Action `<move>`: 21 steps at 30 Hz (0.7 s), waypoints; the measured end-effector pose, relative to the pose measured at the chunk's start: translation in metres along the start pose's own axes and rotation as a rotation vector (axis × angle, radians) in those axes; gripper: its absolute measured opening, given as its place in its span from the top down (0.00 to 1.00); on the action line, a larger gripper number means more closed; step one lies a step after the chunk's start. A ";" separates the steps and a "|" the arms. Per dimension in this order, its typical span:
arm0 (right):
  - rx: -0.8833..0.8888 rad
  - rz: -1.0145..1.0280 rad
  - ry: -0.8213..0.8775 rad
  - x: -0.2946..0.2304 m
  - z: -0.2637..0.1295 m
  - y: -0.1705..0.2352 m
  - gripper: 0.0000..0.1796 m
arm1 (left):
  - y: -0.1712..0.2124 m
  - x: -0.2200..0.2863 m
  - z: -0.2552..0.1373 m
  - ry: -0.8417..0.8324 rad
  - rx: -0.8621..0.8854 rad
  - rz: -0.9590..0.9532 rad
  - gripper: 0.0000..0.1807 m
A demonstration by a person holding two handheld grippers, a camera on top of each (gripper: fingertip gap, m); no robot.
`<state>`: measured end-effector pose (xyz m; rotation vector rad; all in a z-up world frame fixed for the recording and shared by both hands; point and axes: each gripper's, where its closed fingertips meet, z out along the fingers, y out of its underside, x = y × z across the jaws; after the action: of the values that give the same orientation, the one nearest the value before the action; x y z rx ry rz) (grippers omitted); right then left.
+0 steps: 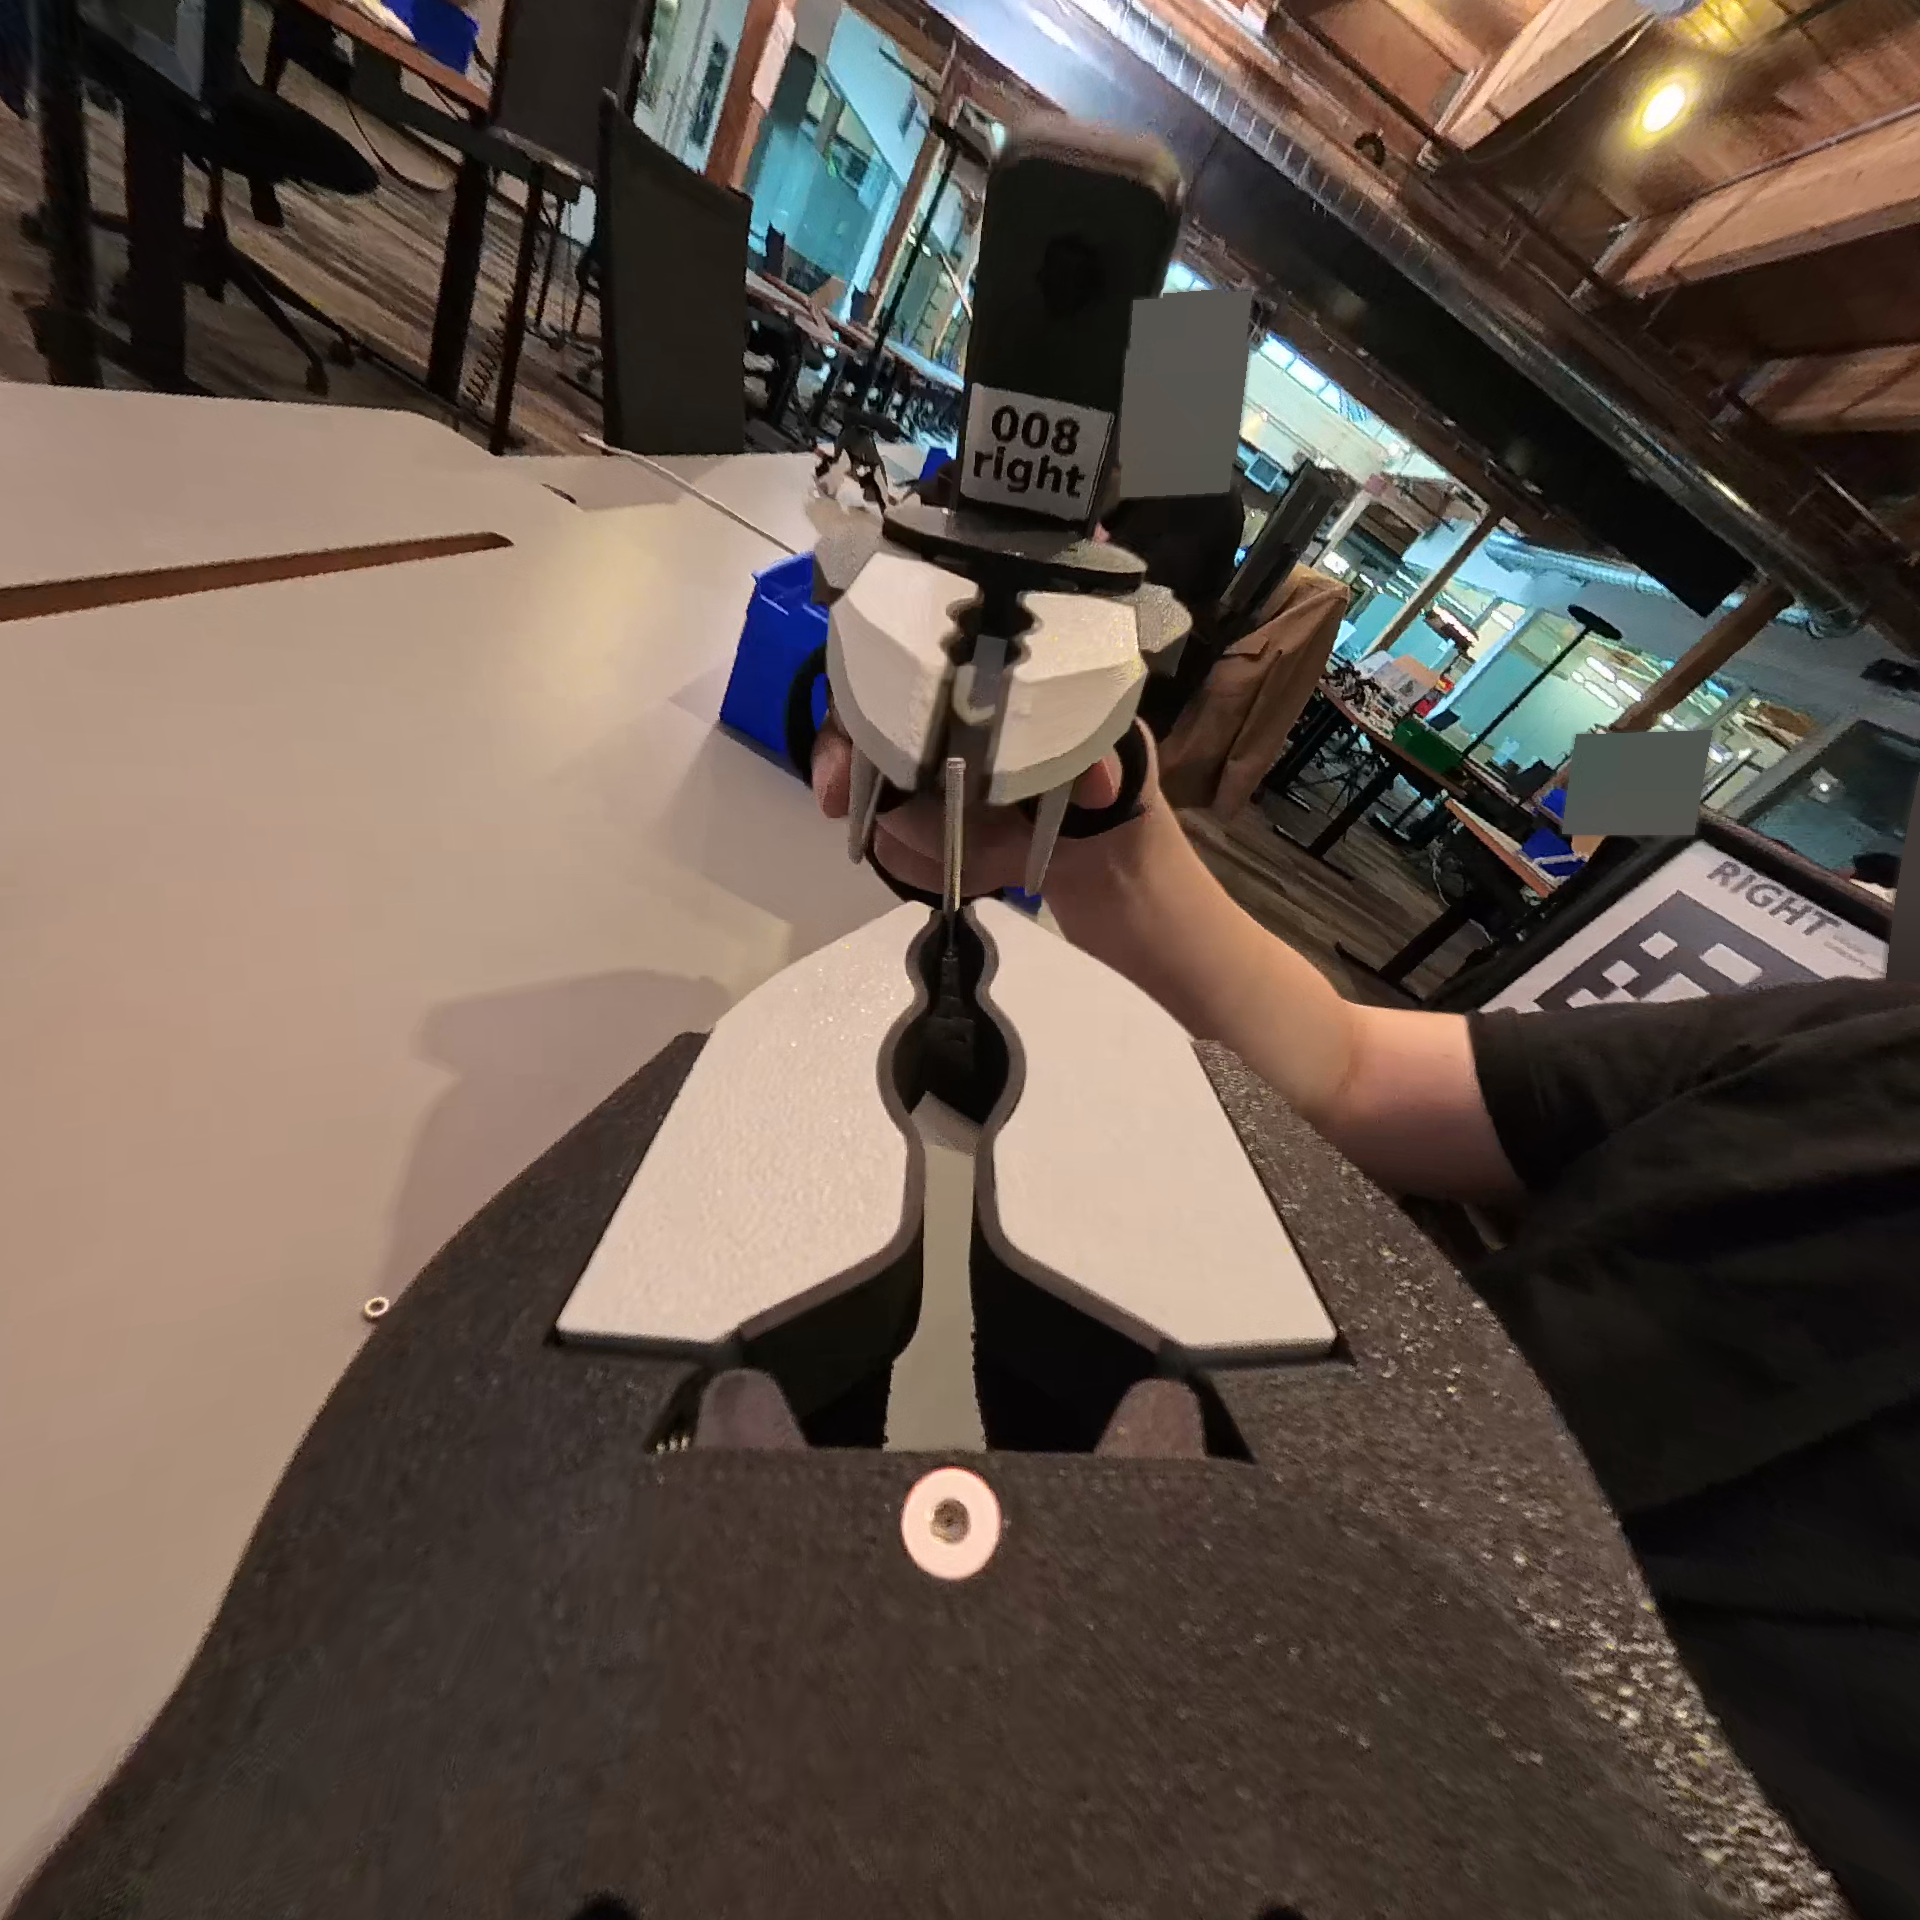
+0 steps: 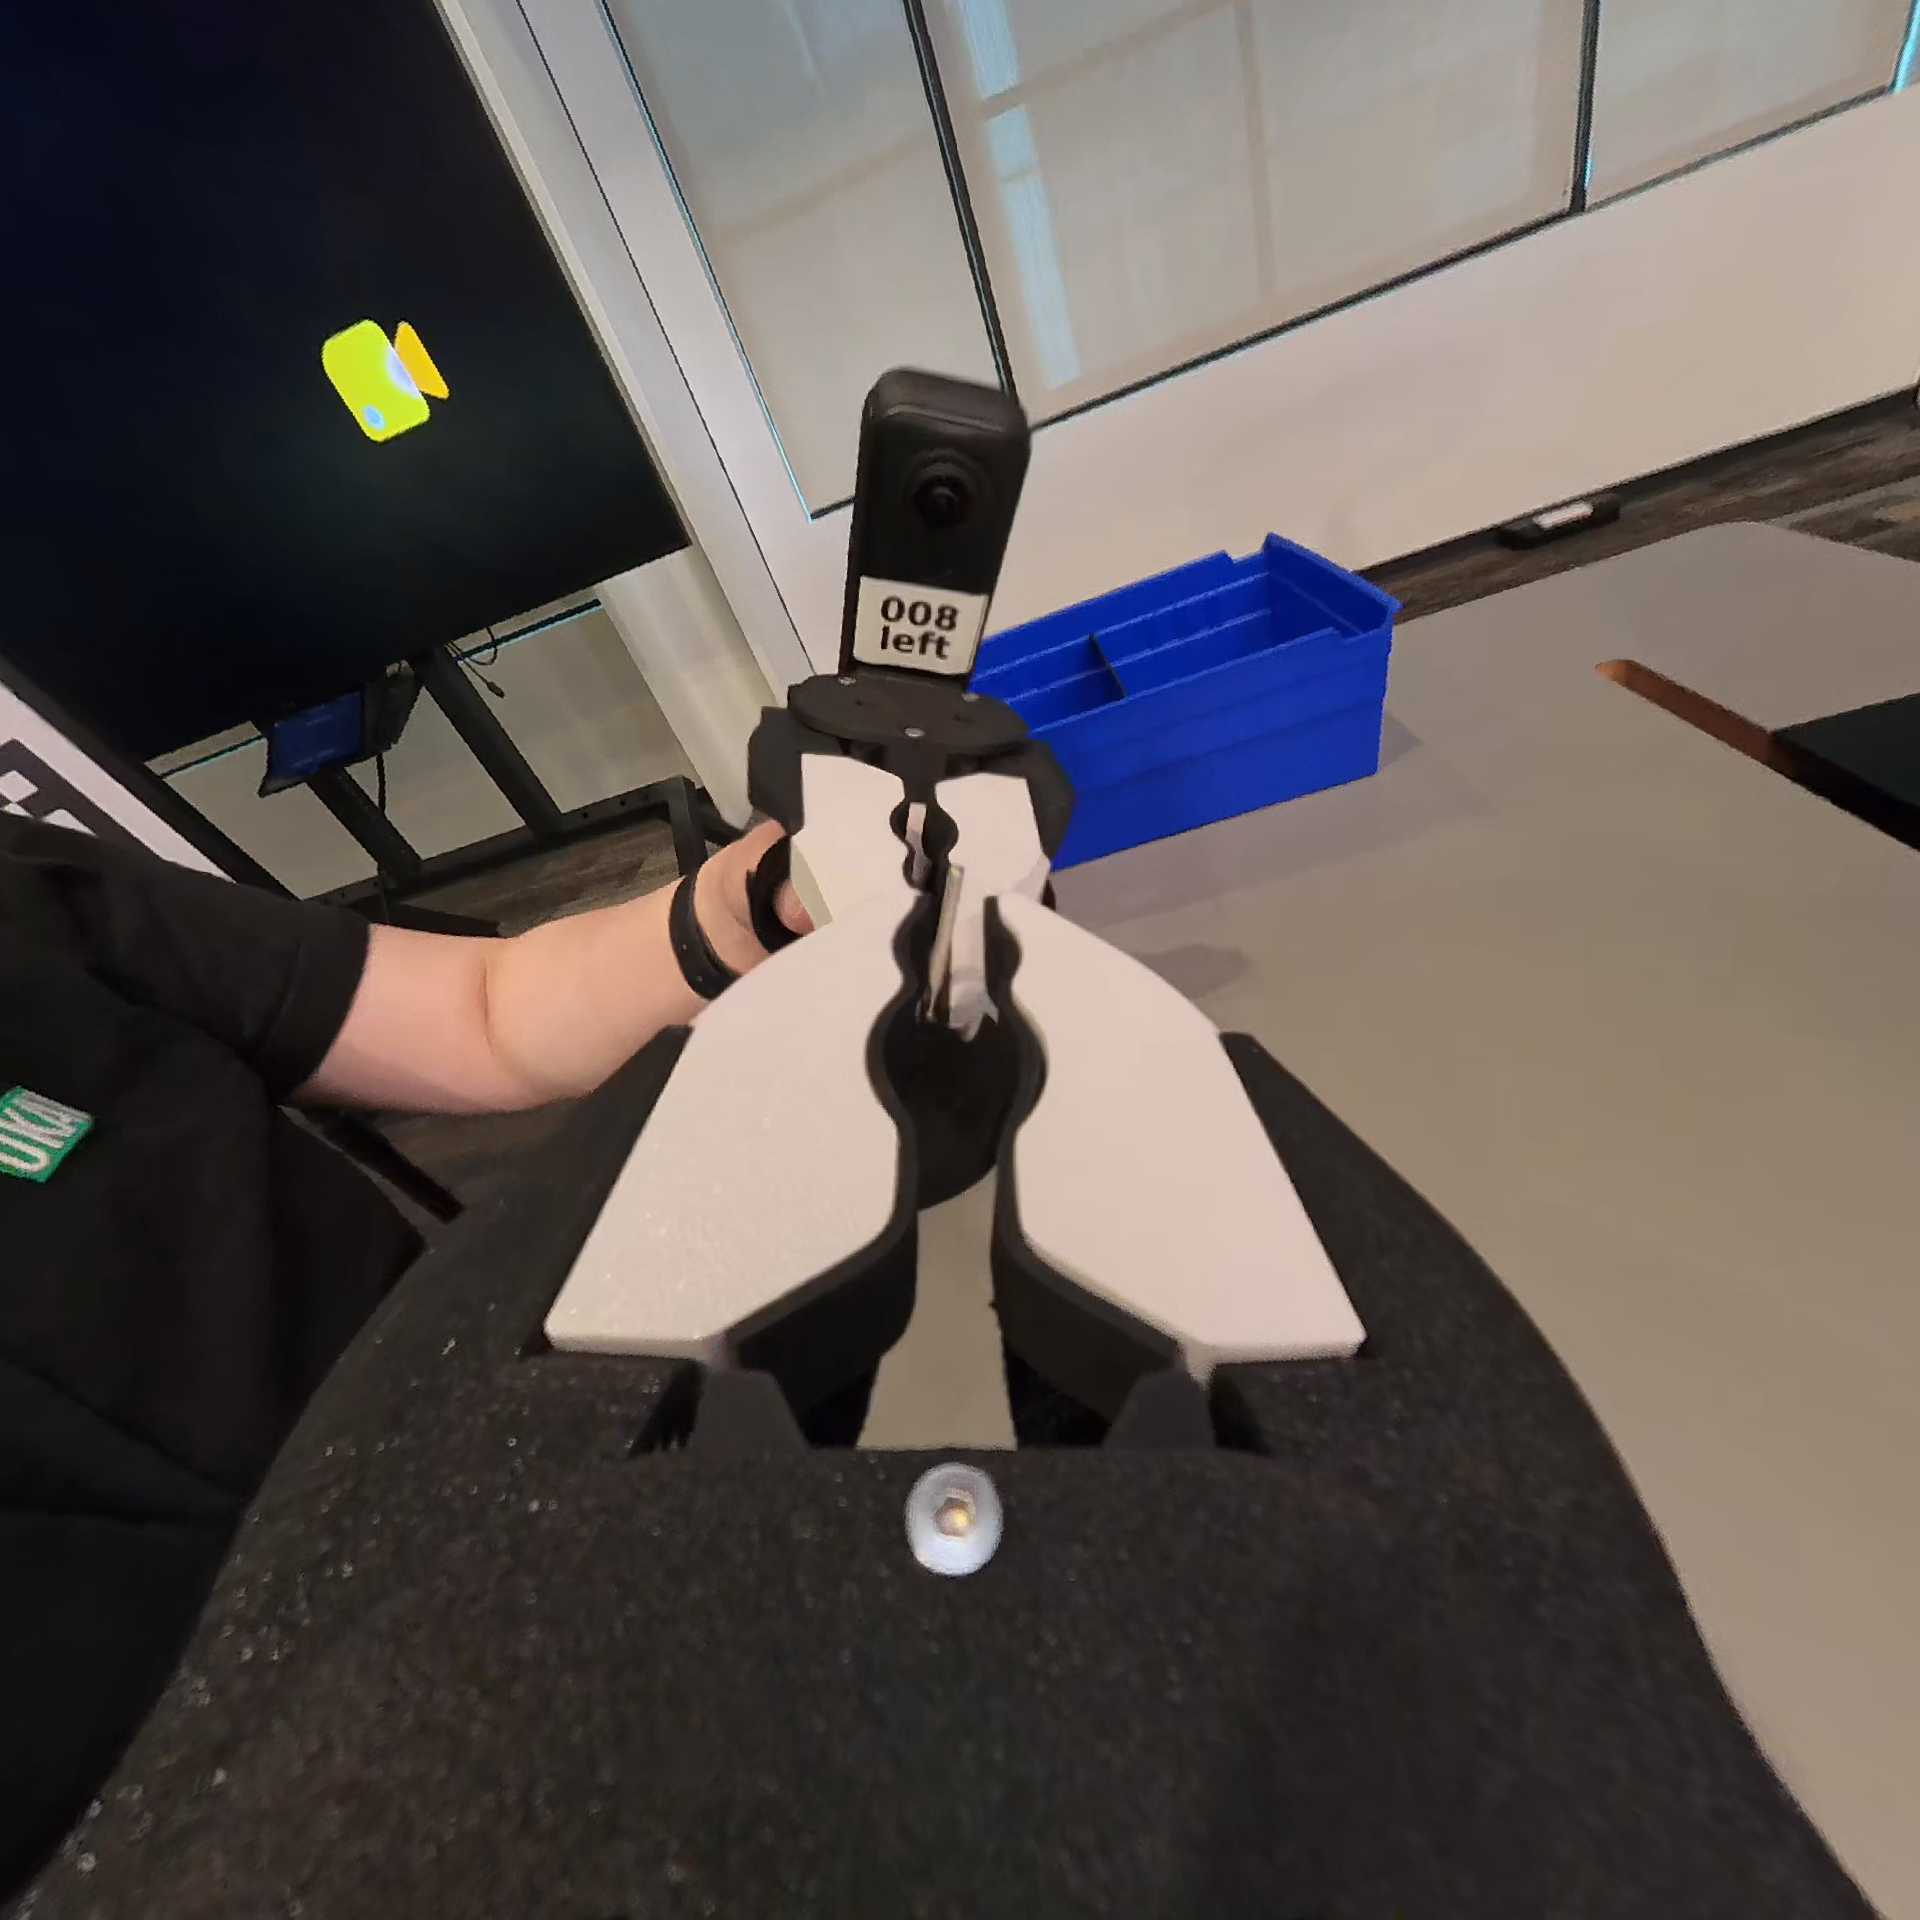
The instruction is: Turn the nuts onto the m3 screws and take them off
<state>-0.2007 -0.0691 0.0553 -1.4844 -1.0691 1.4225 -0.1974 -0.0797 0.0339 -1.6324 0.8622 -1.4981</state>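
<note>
Left wrist view: m3 screw (image 1: 954,831), long and thin, held in the air between the two tools. Its near end sits in the tip of the left hand-held gripper (image 1: 951,920), whose white fingers (image 1: 790,1143) are pressed together on it. The far end reaches up toward the right hand-held gripper (image 1: 971,717), which faces this one head-on just beyond the screw. That tool's white fingers are nearly together too; whether they actually clamp the screw's far end cannot be told from here. A hand (image 1: 935,842) grips its black rings from below. One small nut (image 1: 376,1307) lies loose on the table (image 1: 312,831), well off to the left of the left tool and apart from everything else. A blue bin (image 1: 774,655) stands on the table behind the right tool.

Right wrist view: the same screw (image 2: 943,951) runs from the tip of the left hand-held gripper (image 2: 940,868) down into the narrow gap at the tip of the right hand-held gripper (image 2: 951,920). Right tool's fingers (image 2: 1143,1143) are close but a slit shows between them; contact with the screw is unclear. No nut can be made out on the screw. The blue bin (image 2: 1195,707), with dividers inside, sits on the table (image 2: 1558,935) beyond and to the right of the left tool. A dark screen (image 2: 260,312) stands far left.
</note>
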 end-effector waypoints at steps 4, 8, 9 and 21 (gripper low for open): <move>-0.104 -0.144 0.061 0.016 -0.013 0.023 0.96 | -0.001 0.001 -0.033 -0.098 0.033 0.055 0.99; -0.550 -0.278 0.161 0.075 -0.011 0.106 0.95 | 0.005 0.003 -0.058 -0.201 0.026 0.093 0.99; -0.643 -0.299 0.163 0.084 -0.009 0.122 0.95 | 0.007 0.003 -0.061 -0.219 0.021 0.102 0.99; -0.766 -0.419 0.146 0.120 0.017 0.168 0.94 | 0.020 0.005 -0.079 -0.282 0.003 0.134 0.99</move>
<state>-0.2093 -0.0099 -0.1429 -1.6899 -1.8189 0.6112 -0.2751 -0.1006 0.0216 -1.6978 0.7935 -1.1434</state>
